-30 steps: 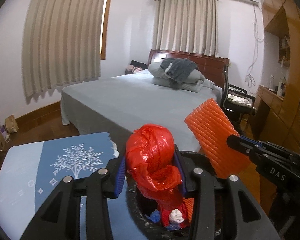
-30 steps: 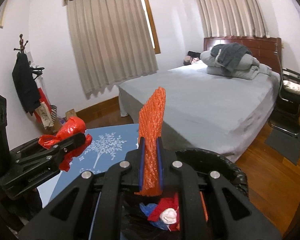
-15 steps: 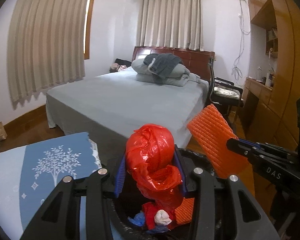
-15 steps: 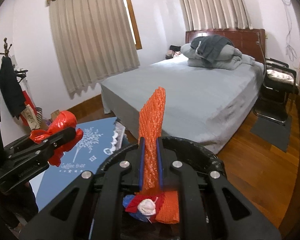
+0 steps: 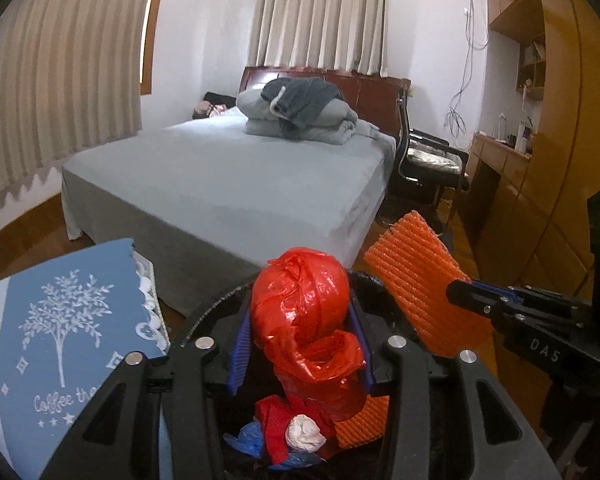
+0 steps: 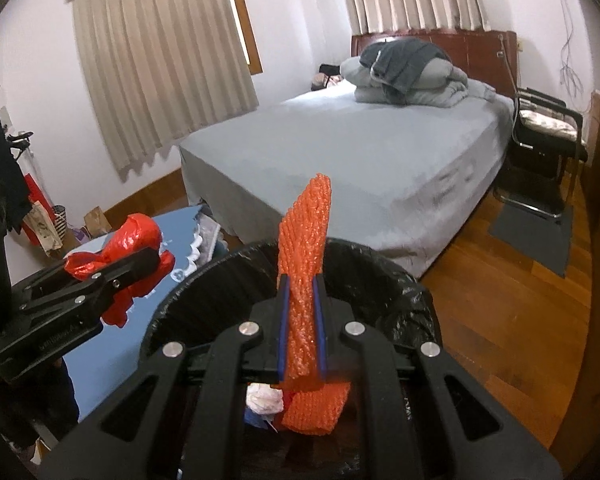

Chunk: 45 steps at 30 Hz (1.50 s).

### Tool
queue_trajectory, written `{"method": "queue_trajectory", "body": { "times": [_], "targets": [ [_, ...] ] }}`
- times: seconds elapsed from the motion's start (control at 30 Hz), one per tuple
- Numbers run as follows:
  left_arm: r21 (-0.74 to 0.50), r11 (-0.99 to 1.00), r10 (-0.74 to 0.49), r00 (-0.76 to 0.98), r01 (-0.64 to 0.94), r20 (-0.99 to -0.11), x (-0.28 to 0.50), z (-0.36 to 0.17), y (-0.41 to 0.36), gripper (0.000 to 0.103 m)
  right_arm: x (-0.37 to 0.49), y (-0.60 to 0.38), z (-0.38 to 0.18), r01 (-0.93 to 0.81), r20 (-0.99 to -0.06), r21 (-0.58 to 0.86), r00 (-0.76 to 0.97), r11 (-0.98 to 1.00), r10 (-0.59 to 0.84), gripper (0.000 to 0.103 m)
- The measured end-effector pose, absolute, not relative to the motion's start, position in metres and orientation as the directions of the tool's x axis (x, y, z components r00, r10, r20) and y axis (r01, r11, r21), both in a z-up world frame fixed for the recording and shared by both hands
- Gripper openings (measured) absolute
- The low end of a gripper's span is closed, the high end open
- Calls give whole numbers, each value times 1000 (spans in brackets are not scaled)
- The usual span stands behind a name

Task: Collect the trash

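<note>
Both hands are over the bin [image 6: 412, 288], a black-lined pail filling the lower middle of each view. The left hand-held gripper [image 5: 300, 344] is clamped on a red bag [image 5: 300, 304], bunched and knotted, poised above the bin's mouth. The right hand-held gripper [image 6: 302, 332] is pinched nearly shut on an orange foam net [image 6: 306, 248], which stands upright between its pads, its tip above the far rim.

Inside the bin, at the bottom of the frames, lie another piece of orange net [image 6: 316, 408], a white wad [image 5: 304, 432] and red and blue scraps.

To do this step well, I would bring each piece inside the rim before letting go. The net is tall and light; released high, it could tip over the far edge onto the floor [image 6: 500, 312]. The bag looks heavier and should drop straight. The two tools are close, so opening one at a time seems safer.

On the left the blue table [image 5: 40, 340] just about meets the bin, leaving little slack there. The bed [image 6: 360, 152] sits behind, upper middle. To the right there is open floor for pulling back.
</note>
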<state>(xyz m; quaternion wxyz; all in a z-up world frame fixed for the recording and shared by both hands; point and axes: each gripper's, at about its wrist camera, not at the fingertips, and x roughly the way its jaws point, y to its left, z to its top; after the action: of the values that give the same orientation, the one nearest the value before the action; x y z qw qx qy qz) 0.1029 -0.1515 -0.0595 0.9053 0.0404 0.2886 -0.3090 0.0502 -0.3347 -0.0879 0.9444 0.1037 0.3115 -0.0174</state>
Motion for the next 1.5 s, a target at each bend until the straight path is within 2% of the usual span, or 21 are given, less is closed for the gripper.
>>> {"method": "queue_trajectory", "body": {
  "times": [0.33, 0.37, 0.5, 0.7, 0.8, 0.87, 1.03, 1.17, 1.5],
  "targets": [
    [-125, 791, -549, 604, 599, -578, 117, -74, -160, 48, 64, -341, -116, 115, -639, 192, 769, 975, 35, 14],
    [-128, 791, -550, 602, 599, -579, 118, -74, -159, 49, 65, -341, -118, 120, -644, 187, 764, 975, 30, 16],
    [-139, 795, -548, 601, 590, -581, 120, -77, -154, 65, 66, -343, -120, 134, -650, 179, 760, 975, 15, 28],
    [-155, 814, -535, 617, 560, -577, 123, -73, -145, 72, 63, -345, -119, 144, -644, 177, 765, 974, 4, 39],
    [-151, 826, -522, 635, 543, -570, 123, -68, -139, 80, 59, -343, -115, 146, -636, 175, 772, 974, -1, 54],
    [-143, 837, -508, 650, 529, -566, 123, -63, -134, 86, 57, -344, -110, 148, -626, 175, 780, 973, -6, 69],
    [-120, 862, -470, 687, 492, -555, 118, -49, -120, 97, 52, -340, -97, 152, -603, 169, 798, 974, -20, 90],
    [-119, 877, -448, 703, 466, -552, 115, -40, -105, 97, 49, -335, -86, 144, -593, 178, 805, 973, -11, 95],
    [-93, 905, -395, 738, 416, -547, 95, -24, -77, 97, 40, -309, -56, 95, -567, 154, 823, 984, 9, 97]
  ]
}}
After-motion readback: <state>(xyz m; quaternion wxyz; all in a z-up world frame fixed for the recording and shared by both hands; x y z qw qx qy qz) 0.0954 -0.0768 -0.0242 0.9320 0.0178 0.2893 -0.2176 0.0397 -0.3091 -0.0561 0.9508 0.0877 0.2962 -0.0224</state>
